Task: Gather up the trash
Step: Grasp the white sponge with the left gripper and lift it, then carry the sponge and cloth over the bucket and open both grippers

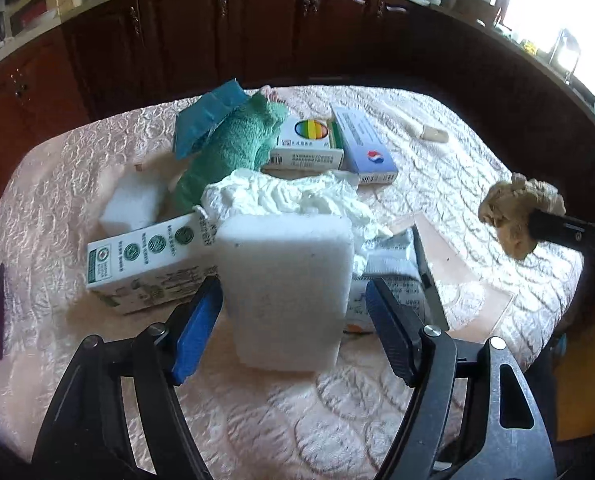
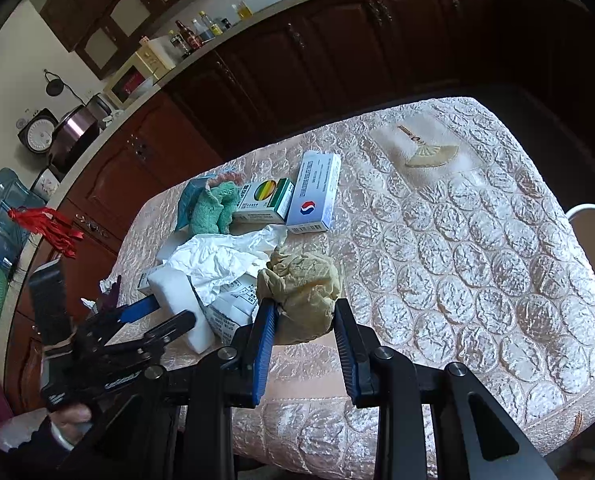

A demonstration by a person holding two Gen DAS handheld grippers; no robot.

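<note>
Two sets of jaws are mine here. My right gripper (image 2: 304, 320) has its jaws closed on a crumpled tan paper wad (image 2: 301, 292), a lumpy, creased ball of soft paper that I hold above the worktop (image 2: 477, 248); from the left wrist view the same wad (image 1: 517, 216) hangs out to the right, clear of the pile. My left gripper (image 1: 293, 312) has its jaws spread wide around a white foam block (image 1: 287, 288), a thick rectangular slab with a matte, faintly speckled face, standing upright; the blue pads sit just beside its sides and I cannot tell whether they touch. Behind the block lies a crinkled white tissue (image 1: 293, 196), then a fuzzy teal cloth (image 1: 233, 148) and a blue pouch (image 1: 205, 120). A green-printed white carton (image 1: 145, 264) lies flat to its left, with a smaller foam cube (image 1: 131, 204) behind. Further back lie a rainbow-marked box (image 1: 309, 144) and a pale blue box (image 1: 365, 148). The worktop wears a quilted, shiny pink cover with embossed scallops.
</note>
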